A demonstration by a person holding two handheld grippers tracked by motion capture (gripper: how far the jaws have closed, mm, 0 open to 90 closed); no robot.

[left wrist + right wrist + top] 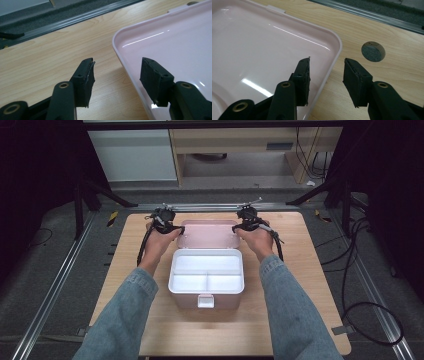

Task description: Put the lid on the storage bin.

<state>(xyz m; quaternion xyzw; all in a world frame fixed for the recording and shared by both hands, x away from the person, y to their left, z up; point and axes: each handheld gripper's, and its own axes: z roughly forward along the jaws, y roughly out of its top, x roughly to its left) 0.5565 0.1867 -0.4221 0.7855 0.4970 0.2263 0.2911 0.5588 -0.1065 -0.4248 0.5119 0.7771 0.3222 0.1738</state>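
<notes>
Pink lid (207, 234), lying flung back flat on the desk (125, 270) at frame centre behind its open box (206, 279): I have both tongs, left (116, 75) and right (326, 76), spread astride its rim, not yet pinching, so closing remains.

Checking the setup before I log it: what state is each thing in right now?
Pink lid: swung open, lying flat behind the box.
White box: open, compartments empty, front latch loose.
Left gripper: open, straddling the lid's side rim, not pressing.
Right gripper: open, straddling the opposite rim, not pressing.
</notes>
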